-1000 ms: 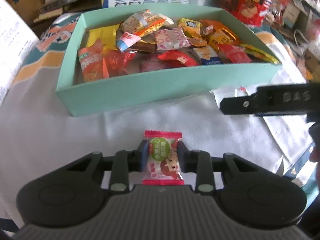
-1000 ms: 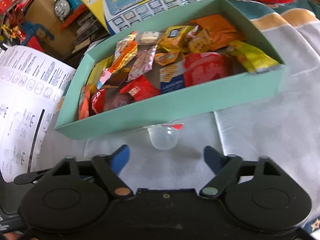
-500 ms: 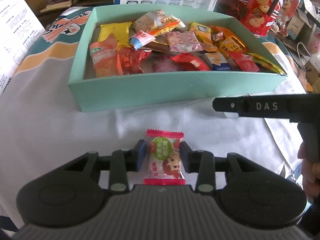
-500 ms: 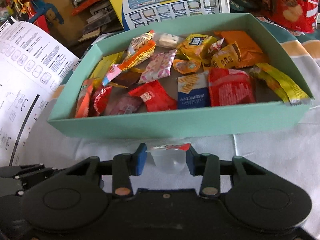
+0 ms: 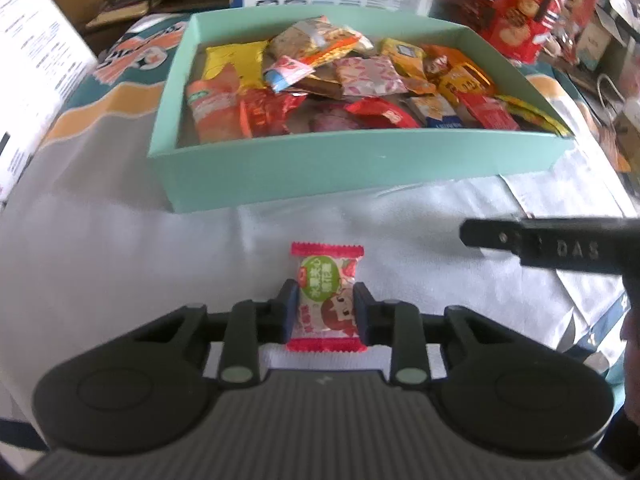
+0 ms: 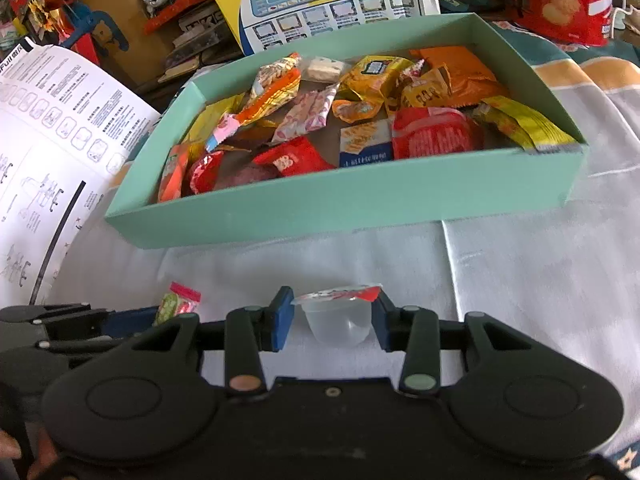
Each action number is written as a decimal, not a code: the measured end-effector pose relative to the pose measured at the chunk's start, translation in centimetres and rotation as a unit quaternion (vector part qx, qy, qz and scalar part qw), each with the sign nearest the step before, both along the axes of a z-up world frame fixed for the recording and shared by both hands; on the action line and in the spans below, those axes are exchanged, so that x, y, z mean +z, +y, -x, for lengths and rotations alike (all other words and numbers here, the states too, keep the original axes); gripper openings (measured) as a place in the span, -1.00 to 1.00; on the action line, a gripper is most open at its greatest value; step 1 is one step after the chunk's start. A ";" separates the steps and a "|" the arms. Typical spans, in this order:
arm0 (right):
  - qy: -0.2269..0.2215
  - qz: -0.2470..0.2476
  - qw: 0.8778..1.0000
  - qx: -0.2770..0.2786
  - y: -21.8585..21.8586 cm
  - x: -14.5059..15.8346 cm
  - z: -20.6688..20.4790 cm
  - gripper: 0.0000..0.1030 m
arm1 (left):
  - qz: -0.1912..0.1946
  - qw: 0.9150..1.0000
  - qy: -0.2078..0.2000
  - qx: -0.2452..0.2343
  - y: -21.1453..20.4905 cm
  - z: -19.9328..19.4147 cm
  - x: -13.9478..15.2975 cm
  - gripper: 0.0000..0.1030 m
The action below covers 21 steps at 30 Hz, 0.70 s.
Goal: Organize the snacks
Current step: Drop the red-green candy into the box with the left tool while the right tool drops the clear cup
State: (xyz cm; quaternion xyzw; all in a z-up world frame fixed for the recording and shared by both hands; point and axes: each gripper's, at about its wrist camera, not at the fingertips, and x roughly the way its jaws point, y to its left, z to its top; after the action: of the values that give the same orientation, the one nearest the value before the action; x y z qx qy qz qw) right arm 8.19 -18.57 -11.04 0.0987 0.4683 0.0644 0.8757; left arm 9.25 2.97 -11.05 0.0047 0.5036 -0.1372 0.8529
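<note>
While pinched in left claw, candy packet upright, long axis fwd.

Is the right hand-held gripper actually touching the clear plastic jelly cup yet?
Touching. In the right wrist view, both fingers of the right hand-held gripper press against the clear plastic jelly cup at its rim, no gap visible.

Jelly cup now gripped

Right gripper has closed on the jelly cup and pulled back from the box.
</note>
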 end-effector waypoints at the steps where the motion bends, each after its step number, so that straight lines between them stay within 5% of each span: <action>1: 0.001 -0.001 1.000 -0.001 0.0 0.0 0.2 -0.22 | 0.001 1.000 0.002 0.005 0.1 0.1 0.1 -0.46; 13: -0.026 -0.028 0.999 -0.015 -1.3 3.8 1.8 -0.22 | 0.030 0.998 -0.051 0.007 0.9 0.5 5.0 -0.46; 21: -0.077 -0.053 0.995 -0.023 -2.2 8.4 -2.0 -0.22 | 0.036 0.995 -0.094 0.023 1.0 -5.0 8.8 -0.46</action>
State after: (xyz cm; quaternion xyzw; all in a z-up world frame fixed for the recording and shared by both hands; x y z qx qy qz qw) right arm 10.14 -20.77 -2.63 0.1502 0.3934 0.0765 0.9038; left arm 14.28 3.96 -2.27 -0.0245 0.4160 -0.1343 0.8991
